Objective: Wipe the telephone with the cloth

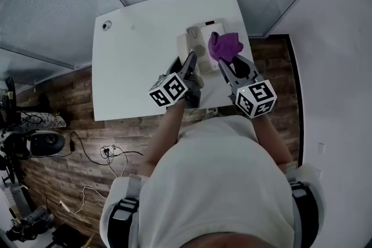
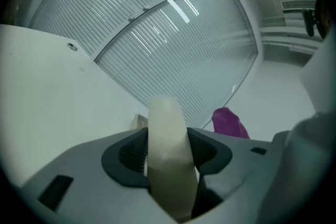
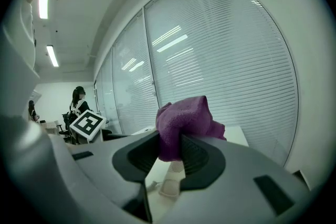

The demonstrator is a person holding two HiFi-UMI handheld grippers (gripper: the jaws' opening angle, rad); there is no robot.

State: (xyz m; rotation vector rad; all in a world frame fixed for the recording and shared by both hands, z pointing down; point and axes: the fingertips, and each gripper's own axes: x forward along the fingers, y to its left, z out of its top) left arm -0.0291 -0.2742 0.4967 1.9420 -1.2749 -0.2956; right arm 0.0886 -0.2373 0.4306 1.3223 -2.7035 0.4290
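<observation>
Head view gives us the white table (image 1: 133, 67) filling the upper middle, standing on wood-plank floor (image 1: 52, 177) and bounded by glass walls with blinds (image 1: 46, 3) from 9 to 1 o'clock. The person's torso (image 1: 221, 183) takes up the lower half, at 6 o'clock.

On the table's right part, at 1 o'clock from the frame's centre, sits the cream telephone (image 1: 214, 27). A small round fitting (image 1: 107, 25) lies in the tabletop at 11 o'clock, well apart from it.

We see both grippers side by side at the table's near edge, each with its marker cube toward the body. The left gripper (image 1: 190, 62) reaches the telephone's near left end. In the left gripper view its jaws stand wide, and both pads press on the cream handset (image 2: 167, 149), which rises upright between them (whether it is off the base, we cannot tell).

The right gripper (image 1: 232, 62) sits at 3 o'clock from the left one. Its jaws are clamped narrow on the purple cloth (image 1: 225, 45), bunched and bulging above the pads at 12 o'clock, over the telephone's right side. In the left gripper view that cloth shows at 3 o'clock of the handset.
</observation>
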